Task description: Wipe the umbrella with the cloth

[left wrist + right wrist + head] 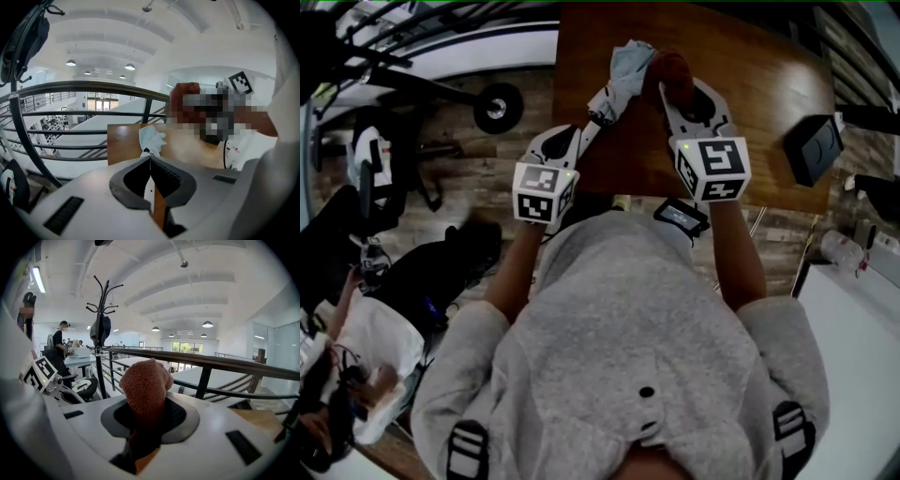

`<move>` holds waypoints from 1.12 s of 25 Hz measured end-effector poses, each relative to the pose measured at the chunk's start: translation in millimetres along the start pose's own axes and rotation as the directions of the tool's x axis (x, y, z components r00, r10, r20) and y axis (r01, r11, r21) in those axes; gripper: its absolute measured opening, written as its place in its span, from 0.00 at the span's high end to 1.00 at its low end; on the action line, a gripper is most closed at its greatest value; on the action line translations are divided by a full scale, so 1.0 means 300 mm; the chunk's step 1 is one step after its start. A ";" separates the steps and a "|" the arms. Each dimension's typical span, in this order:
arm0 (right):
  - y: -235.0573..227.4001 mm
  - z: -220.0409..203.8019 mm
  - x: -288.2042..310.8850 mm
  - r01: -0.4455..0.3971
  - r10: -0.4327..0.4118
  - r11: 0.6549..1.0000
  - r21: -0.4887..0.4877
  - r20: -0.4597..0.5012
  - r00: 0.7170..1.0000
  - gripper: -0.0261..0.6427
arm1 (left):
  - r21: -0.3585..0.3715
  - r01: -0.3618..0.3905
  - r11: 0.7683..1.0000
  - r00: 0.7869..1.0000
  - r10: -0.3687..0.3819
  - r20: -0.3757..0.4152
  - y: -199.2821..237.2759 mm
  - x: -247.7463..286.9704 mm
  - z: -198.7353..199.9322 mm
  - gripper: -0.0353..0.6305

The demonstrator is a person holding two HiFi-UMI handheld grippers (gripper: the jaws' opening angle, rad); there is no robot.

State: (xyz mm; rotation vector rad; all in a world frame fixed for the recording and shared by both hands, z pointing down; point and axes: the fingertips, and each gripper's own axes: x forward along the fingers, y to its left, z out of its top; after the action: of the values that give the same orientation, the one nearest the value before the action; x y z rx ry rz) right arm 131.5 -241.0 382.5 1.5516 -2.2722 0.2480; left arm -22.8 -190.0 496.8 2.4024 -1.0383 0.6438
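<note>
Jaws of the left gripper (581, 133) pinched shut on the near end of the folded pale umbrella (617, 86). Long axis slanting from near left to far right, loose fabric end pointing far, over the near left part of the wooden table (759, 84). Just to the right, jaws of the right gripper (673, 94) clamped on a bunched rust-red cloth (669, 67), close beside the umbrella's far end; contact impossible to tell.
</note>
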 end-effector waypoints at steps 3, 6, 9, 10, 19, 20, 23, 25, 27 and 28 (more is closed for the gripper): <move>-0.012 -0.028 0.069 0.009 -0.010 0.999 -0.035 -0.041 0.999 0.80 | -0.006 0.020 1.000 0.999 -0.021 -0.044 0.017 0.049 -0.049 0.93; -0.030 -0.086 0.160 0.018 -0.025 0.997 -0.071 -0.095 0.995 0.80 | -0.012 0.023 1.000 0.994 -0.024 -0.109 0.055 0.104 -0.121 0.93; -0.077 -0.179 0.272 0.029 -0.040 0.997 -0.065 -0.172 0.984 0.80 | -0.003 0.019 1.000 0.983 -0.019 -0.180 0.080 0.164 -0.198 0.93; -0.093 -0.210 0.308 0.036 -0.049 0.997 -0.069 -0.200 0.979 0.80 | 0.000 0.017 1.000 0.979 -0.016 -0.202 0.084 0.181 -0.221 0.93; -0.041 -0.351 0.452 -0.024 -0.047 0.980 -0.199 -0.344 0.938 0.80 | 0.000 0.046 0.999 0.958 -0.044 -0.282 0.061 0.239 -0.287 0.92; -0.028 -0.358 0.458 -0.030 -0.042 0.979 -0.199 -0.347 0.937 0.80 | 0.001 0.049 0.999 0.958 -0.047 -0.282 0.059 0.241 -0.284 0.92; 0.007 -0.370 0.477 -0.051 -0.025 0.977 -0.205 -0.351 0.936 0.80 | 0.004 0.072 0.997 0.954 -0.068 -0.292 0.052 0.245 -0.279 0.89; 0.023 -0.374 0.487 -0.060 -0.018 0.977 -0.207 -0.352 0.936 0.80 | -0.010 0.099 0.995 0.946 -0.097 -0.308 0.041 0.239 -0.284 0.81; 0.032 -0.373 0.492 -0.061 -0.014 0.977 -0.203 -0.353 0.936 0.80 | -0.027 0.129 0.991 0.936 -0.131 -0.326 0.018 0.234 -0.293 0.73; 0.034 -0.375 0.492 -0.060 -0.014 0.978 -0.198 -0.356 0.934 0.80 | -0.030 0.140 0.990 0.930 -0.142 -0.339 0.003 0.236 -0.300 0.71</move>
State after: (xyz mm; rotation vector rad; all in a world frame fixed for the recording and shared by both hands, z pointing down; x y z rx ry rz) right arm 97.9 -324.4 545.2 1.2595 -1.9645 0.2667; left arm -2.0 -179.1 608.9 2.2289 -0.7135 0.9602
